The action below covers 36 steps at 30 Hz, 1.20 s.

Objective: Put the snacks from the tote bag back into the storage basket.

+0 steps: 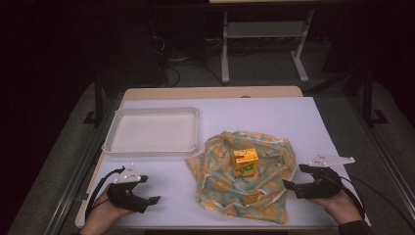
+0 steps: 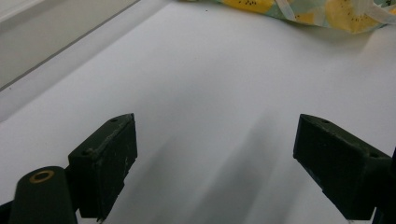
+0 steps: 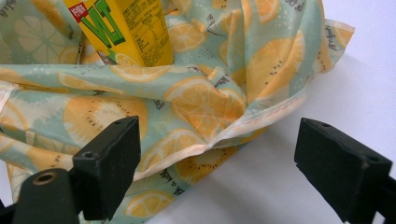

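white sheet [image 1: 274,117] over wooden table [image 1: 210,92], dark room behind. shallow translucent plastic tray [image 1: 115,128] bare. yellow drink carton [image 1: 245,162] upright on rumpled citrus-print cloth [image 1: 220,186]. left gripper [image 1: 152,199] and right gripper [image 1: 287,184] both gaping, unladen.

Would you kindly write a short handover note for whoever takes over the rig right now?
Left gripper: open, holding nothing, low over the bare table left of the cloth.
Right gripper: open, holding nothing, its jaws at the cloth's right hem.
Fruit-print cloth: rumpled at the table's middle, with the yellow drink carton upright on it.
White tray: back left, nothing in it.
Done: nothing gripped yet.
Left: probably taking hold of the cloth's edges.
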Each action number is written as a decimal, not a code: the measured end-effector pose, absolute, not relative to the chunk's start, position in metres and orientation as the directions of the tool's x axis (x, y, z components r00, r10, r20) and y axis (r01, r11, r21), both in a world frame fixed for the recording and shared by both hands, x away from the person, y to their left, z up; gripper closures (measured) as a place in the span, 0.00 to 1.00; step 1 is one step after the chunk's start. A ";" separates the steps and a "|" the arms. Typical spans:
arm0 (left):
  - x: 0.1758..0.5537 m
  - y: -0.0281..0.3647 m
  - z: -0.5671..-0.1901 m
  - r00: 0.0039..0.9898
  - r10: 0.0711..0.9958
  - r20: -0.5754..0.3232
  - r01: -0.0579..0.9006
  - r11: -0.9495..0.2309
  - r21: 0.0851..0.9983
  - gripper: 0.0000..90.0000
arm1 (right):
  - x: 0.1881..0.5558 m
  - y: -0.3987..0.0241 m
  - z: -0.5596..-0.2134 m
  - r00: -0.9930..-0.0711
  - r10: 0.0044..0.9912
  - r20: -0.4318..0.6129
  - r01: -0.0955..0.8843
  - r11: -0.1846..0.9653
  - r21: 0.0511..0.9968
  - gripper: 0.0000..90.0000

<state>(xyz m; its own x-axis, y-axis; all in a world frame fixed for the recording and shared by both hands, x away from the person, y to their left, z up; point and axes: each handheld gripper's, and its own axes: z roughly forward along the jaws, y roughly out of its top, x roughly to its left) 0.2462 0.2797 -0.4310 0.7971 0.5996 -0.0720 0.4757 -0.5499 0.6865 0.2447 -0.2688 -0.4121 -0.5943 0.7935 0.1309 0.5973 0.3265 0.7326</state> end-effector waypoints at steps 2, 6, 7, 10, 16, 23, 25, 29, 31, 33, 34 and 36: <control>0.246 0.280 -0.431 0.797 0.600 -0.073 0.477 -0.550 0.686 0.15 | 0.245 -0.269 -0.412 -0.596 0.793 0.131 0.597 0.327 0.733 0.16; 0.246 0.280 -0.430 0.799 0.598 -0.070 0.475 -0.554 0.684 0.15 | 0.244 -0.268 -0.412 -0.598 0.790 0.137 0.599 0.327 0.731 0.16; 0.246 0.280 -0.431 0.798 0.599 -0.071 0.476 -0.553 0.684 0.15 | 0.244 -0.268 -0.411 -0.601 0.787 0.139 0.599 0.329 0.730 0.16; 0.246 0.280 -0.431 0.796 0.601 -0.073 0.477 -0.548 0.687 0.15 | 0.244 -0.267 -0.410 -0.600 0.787 0.145 0.605 0.328 0.725 0.16; 0.246 0.280 -0.431 0.796 0.600 -0.073 0.478 -0.551 0.685 0.15 | 0.244 -0.262 -0.401 -0.621 0.772 0.135 0.593 0.350 0.725 0.25; 0.247 0.279 -0.431 0.798 0.598 -0.075 0.479 -0.554 0.681 0.15 | 0.245 -0.255 -0.388 -0.661 0.740 0.124 0.556 0.371 0.744 0.52; 0.247 0.279 -0.431 0.798 0.598 -0.072 0.479 -0.557 0.679 0.15 | 0.247 -0.253 -0.386 -0.669 0.732 0.129 0.551 0.373 0.746 0.59; 0.247 0.279 -0.432 0.799 0.597 -0.071 0.477 -0.558 0.679 0.15 | 0.252 -0.249 -0.383 -0.679 0.723 0.128 0.545 0.379 0.748 0.73; 0.247 0.279 -0.432 0.799 0.597 -0.072 0.477 -0.558 0.679 0.15 | 0.255 -0.246 -0.382 -0.694 0.709 0.123 0.532 0.390 0.752 0.81; 0.247 0.279 -0.432 0.800 0.596 -0.071 0.477 -0.559 0.678 0.15 | 0.256 -0.245 -0.381 -0.696 0.707 0.125 0.532 0.390 0.752 0.83; 0.247 0.278 -0.432 0.800 0.595 -0.074 0.479 -0.559 0.677 0.15 | 0.256 -0.244 -0.381 -0.698 0.704 0.127 0.530 0.390 0.753 0.85; 0.247 0.278 -0.432 0.801 0.594 -0.076 0.479 -0.559 0.677 0.15 | 0.258 -0.243 -0.381 -0.706 0.697 0.125 0.522 0.393 0.757 0.91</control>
<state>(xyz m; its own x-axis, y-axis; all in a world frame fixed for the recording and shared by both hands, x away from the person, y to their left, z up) 0.2469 0.2781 -0.4321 0.8010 0.5939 -0.0759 0.4787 -0.5591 0.6769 0.2580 -0.2429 -0.3806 -0.7065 0.6966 0.1248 0.5215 0.3933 0.7572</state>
